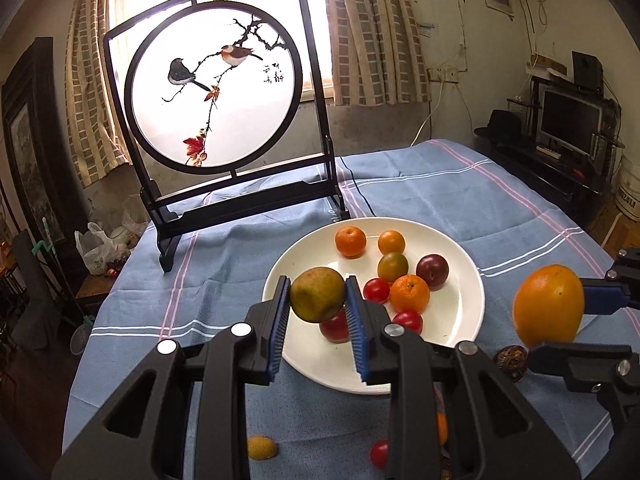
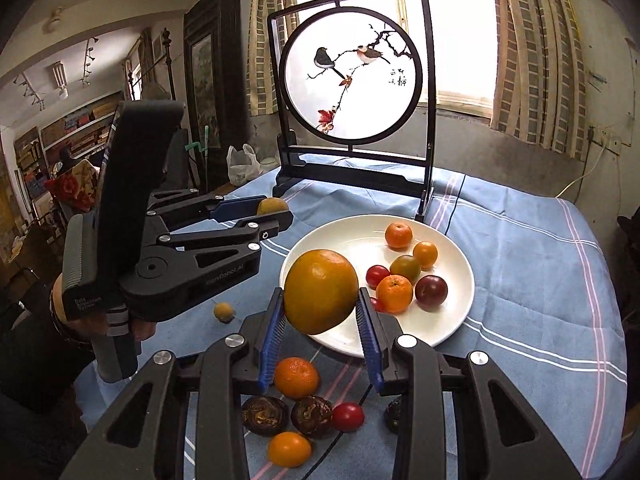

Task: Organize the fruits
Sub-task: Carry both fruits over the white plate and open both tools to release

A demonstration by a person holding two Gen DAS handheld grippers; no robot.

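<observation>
My left gripper [image 1: 318, 294] is shut on a greenish-brown round fruit [image 1: 317, 294] and holds it above the near left rim of the white plate [image 1: 464, 320]. It also shows in the right wrist view [image 2: 276, 210], left of the plate [image 2: 460, 316]. My right gripper [image 2: 320, 304] is shut on a large orange fruit [image 2: 321, 291], held above the plate's near edge; this fruit shows in the left wrist view [image 1: 548, 305]. The plate holds several small oranges, tomatoes and a dark plum [image 2: 431, 292].
Loose fruit lies on the blue cloth in front of the plate: a mandarin [image 2: 296, 377], two brown wrinkled fruits [image 2: 265, 415], a tomato [image 2: 347, 416], a small yellow fruit [image 2: 223, 311]. A framed bird screen [image 2: 354, 80] stands behind the plate.
</observation>
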